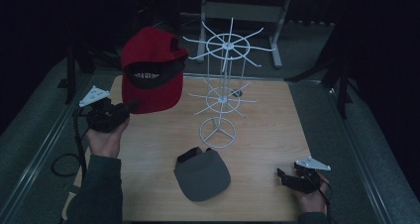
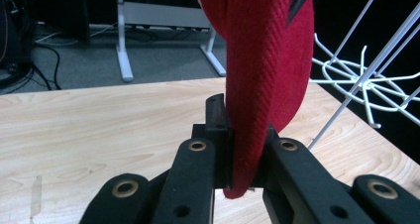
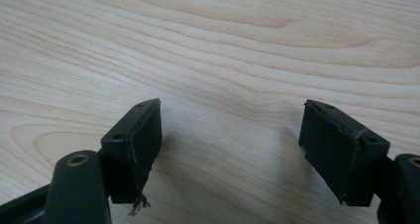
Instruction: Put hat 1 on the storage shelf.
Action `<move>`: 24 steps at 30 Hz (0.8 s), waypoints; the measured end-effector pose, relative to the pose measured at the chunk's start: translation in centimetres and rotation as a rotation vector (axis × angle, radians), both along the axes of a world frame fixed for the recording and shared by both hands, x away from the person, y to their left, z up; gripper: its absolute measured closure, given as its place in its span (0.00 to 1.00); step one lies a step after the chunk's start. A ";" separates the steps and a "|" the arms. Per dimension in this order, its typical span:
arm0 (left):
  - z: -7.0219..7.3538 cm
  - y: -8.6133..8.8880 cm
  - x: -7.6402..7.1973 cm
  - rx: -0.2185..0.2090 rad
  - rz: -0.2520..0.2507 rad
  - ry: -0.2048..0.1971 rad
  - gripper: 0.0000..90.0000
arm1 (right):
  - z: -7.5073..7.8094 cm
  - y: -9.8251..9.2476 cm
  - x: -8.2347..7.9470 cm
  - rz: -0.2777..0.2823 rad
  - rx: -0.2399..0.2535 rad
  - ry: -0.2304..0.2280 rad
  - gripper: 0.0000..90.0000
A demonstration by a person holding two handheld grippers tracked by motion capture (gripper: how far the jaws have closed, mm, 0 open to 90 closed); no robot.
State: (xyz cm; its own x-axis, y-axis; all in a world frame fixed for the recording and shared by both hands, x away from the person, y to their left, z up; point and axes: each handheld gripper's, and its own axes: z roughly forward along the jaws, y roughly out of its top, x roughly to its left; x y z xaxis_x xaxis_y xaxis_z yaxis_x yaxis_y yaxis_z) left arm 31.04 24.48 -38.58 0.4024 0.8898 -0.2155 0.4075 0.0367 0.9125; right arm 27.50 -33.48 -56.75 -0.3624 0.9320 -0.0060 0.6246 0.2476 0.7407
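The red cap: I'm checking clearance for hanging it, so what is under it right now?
Under the red cap, held up by the left hand-held gripper, lies bare wooden table; the strip behind its brim is covered.

Red cap's (image 2: 267,60) crown past the left gripper view's top edge, front lettering illegible.

A wooden table with two things on it

The table (image 1: 267,135) is made of light wood with wavy lines in it. A white wire rack (image 1: 221,92) stands on it, just behind the middle, on a round wire foot. A grey cap (image 1: 203,173) lies flat on the wood just in front of the rack, close to the near edge. The wood to the right of the rack is bare.
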 end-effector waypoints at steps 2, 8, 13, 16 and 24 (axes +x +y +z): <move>0.3 0.0 -0.1 0.001 -0.001 -0.007 0.96 | 0.0 0.0 0.0 0.000 0.001 0.001 0.27; 0.9 0.1 -0.3 -0.007 -0.009 -0.023 0.96 | 0.0 0.0 0.0 0.001 0.000 0.001 0.27; 1.3 0.3 -0.4 -0.015 -0.016 -0.036 0.96 | 0.0 0.0 0.0 0.002 0.000 0.001 0.27; 1.6 0.3 -0.4 -0.018 -0.016 -0.041 0.96 | 0.0 0.0 0.0 0.002 -0.001 0.001 0.27; 2.1 0.4 -0.6 -0.017 -0.026 -0.065 0.96 | 0.0 0.0 0.1 0.002 -0.001 0.001 0.27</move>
